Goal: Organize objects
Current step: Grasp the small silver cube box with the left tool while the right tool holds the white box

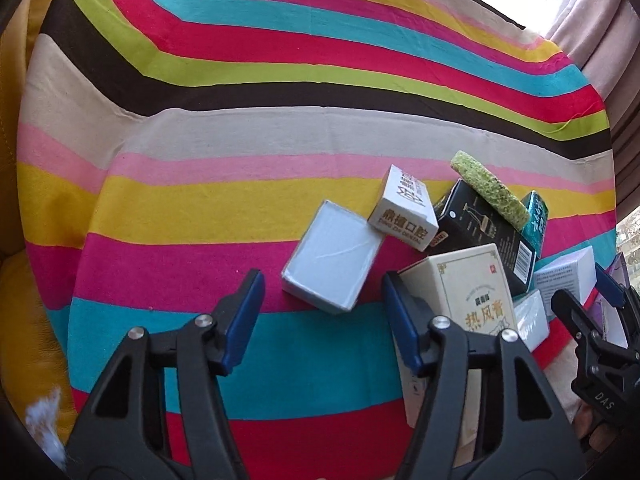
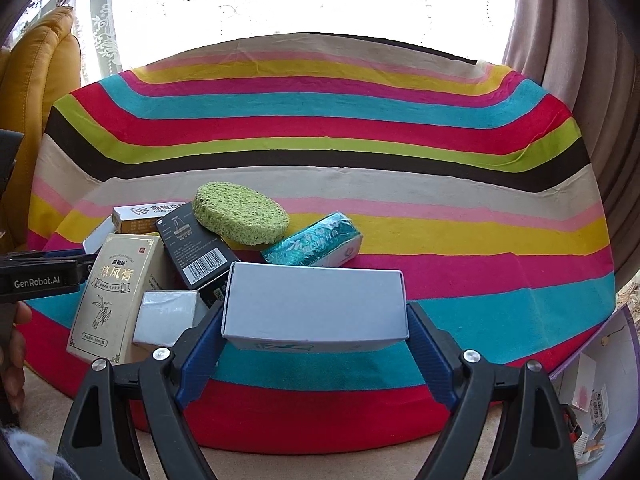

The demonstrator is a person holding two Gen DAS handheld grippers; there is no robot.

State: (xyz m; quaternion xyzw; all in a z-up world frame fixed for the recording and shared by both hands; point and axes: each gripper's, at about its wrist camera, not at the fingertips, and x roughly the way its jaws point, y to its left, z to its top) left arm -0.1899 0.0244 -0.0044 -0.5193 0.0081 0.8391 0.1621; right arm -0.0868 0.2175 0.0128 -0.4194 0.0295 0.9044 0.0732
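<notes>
Right gripper point(image 2: 314, 344): blue pads clamped on both ends of a white box point(image 2: 314, 304), held just in front of the pile, near the teal packet point(image 2: 314, 246). Left gripper point(image 1: 324, 320): jaws spread wide, nothing between; right pad touches cream box point(image 1: 472, 292).

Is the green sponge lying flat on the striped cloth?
No, the green sponge rests tilted on top of the black box, propped up off the striped cloth.
</notes>
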